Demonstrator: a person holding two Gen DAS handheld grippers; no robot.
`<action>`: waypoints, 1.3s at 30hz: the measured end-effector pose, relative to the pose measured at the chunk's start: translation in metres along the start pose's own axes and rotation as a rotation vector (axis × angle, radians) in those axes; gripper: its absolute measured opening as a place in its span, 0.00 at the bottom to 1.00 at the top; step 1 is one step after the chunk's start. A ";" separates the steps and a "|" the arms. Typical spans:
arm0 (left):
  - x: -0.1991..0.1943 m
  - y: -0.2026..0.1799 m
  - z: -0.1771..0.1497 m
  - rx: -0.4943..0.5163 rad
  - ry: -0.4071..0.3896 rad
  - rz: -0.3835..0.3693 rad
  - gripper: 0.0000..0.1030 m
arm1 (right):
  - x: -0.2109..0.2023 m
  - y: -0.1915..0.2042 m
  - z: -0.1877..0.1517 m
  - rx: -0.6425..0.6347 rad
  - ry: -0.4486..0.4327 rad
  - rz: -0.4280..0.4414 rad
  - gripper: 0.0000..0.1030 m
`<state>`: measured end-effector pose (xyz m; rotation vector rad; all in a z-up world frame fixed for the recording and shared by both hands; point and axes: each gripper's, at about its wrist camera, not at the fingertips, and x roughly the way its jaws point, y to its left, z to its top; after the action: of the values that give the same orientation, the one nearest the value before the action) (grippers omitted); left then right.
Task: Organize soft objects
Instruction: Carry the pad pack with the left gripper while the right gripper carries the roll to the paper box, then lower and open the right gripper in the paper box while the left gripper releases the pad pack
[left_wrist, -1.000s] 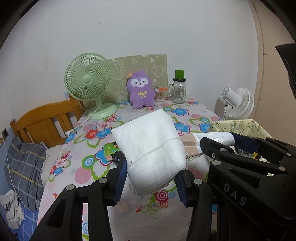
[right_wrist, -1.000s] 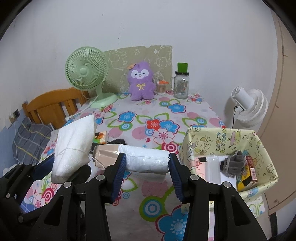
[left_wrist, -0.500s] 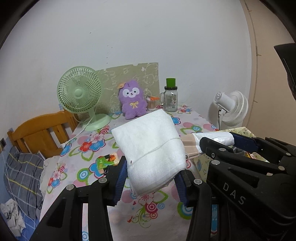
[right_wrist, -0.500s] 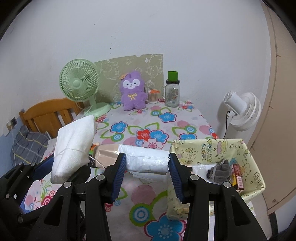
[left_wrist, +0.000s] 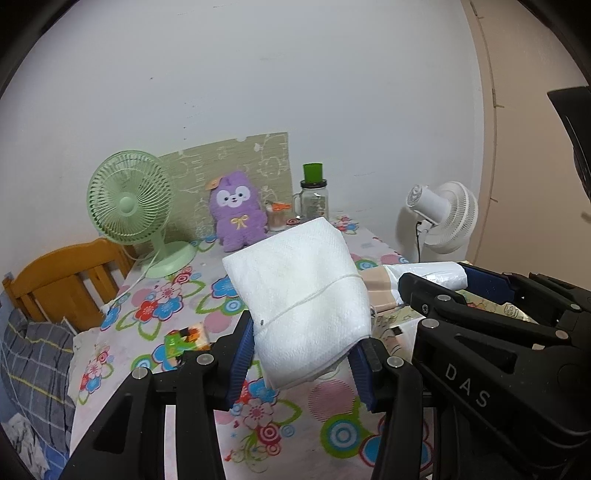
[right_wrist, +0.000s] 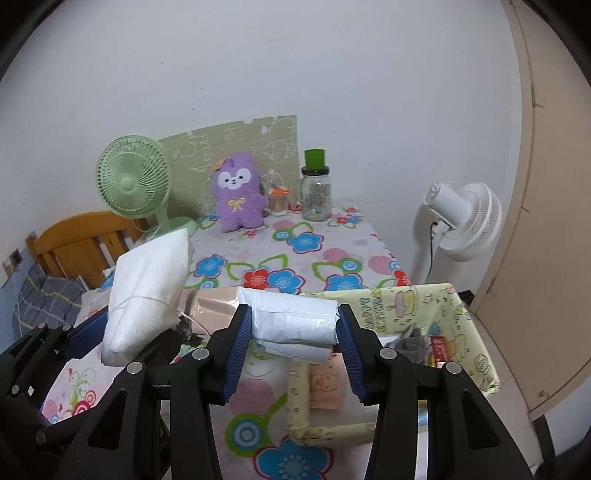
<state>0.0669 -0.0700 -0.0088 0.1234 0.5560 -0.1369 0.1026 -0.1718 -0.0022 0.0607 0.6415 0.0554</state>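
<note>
Your left gripper is clenched on a white towel tied with one thin string; the blue fingers press its lower end from both sides, and the towel stands up above the surface. Your right gripper is clenched on a white roll that lies crosswise between its fingers. A beige part sticks out of the roll toward the towel; what it is, you cannot tell from here.

Both things hang in the air over the near part of the flowered surface, just beside each other. In the left view the right gripper covers most of the roll and nearly the whole yellow box. In the right view the box is open, just beside the roll on its right; its near wall is hidden behind the fingers. Inside it lie something grey and a red packet, too small to read.

At the far wall you have two fans: one green on the surface, one white standing beside it. There is one purple plush, one jar with a green cap, and one small cup between them, hard to make out. One small colourful packet lies near the left fingers, partly cut off by them.
</note>
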 end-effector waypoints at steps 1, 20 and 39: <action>0.001 -0.002 0.001 0.003 0.000 -0.004 0.48 | 0.001 -0.003 0.000 0.003 0.001 -0.004 0.48; 0.030 -0.053 0.012 0.061 0.022 -0.062 0.48 | 0.014 -0.063 -0.001 0.059 0.022 -0.066 0.48; 0.063 -0.095 0.010 0.110 0.089 -0.113 0.48 | 0.042 -0.116 -0.011 0.117 0.088 -0.131 0.48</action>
<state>0.1095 -0.1711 -0.0410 0.2057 0.6445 -0.2734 0.1328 -0.2837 -0.0446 0.1296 0.7346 -0.1070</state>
